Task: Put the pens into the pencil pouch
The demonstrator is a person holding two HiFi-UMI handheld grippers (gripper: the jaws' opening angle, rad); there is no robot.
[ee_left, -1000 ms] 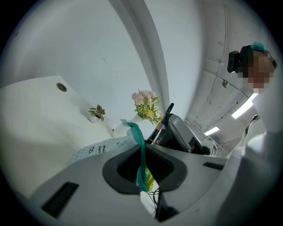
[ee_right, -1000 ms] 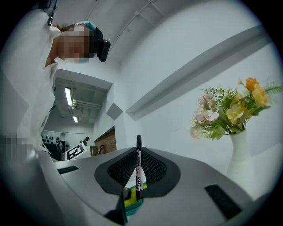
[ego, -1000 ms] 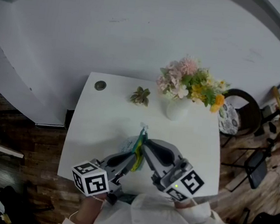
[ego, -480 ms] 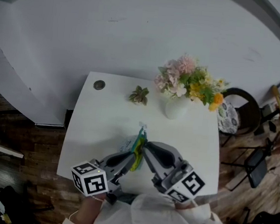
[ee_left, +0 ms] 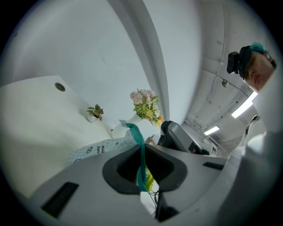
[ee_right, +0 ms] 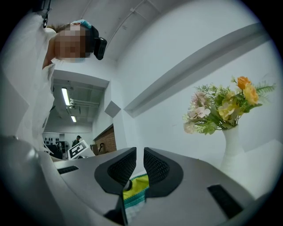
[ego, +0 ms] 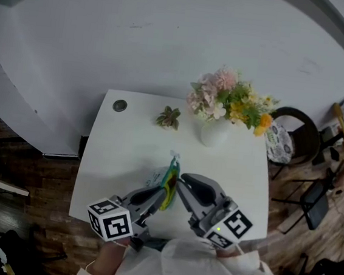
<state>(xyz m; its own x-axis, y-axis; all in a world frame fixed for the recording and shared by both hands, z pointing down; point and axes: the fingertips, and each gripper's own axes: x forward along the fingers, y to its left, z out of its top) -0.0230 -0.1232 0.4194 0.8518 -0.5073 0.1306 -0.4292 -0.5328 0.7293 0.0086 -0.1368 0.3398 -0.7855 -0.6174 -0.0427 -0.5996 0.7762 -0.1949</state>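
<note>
The pencil pouch (ego: 168, 185), white with a teal zipper edge and a yellow-green lining, hangs above the white table (ego: 115, 152) between my two grippers. My left gripper (ego: 160, 192) is shut on its teal edge, which runs up between the jaws as a strip of the pouch (ee_left: 141, 152) in the left gripper view. My right gripper (ego: 182, 181) pinches the opposite rim, and the yellow and teal fabric of the pouch (ee_right: 135, 194) sits deep between its jaws. The pouch's printed body (ee_left: 95, 150) sags toward the table. No pen shows in any view.
A white vase of flowers (ego: 212, 132) stands at the table's far right, a small potted plant (ego: 170, 118) beside it. A round grommet (ego: 120, 105) marks the far left corner. A chair (ego: 294, 137) and clutter stand right of the table.
</note>
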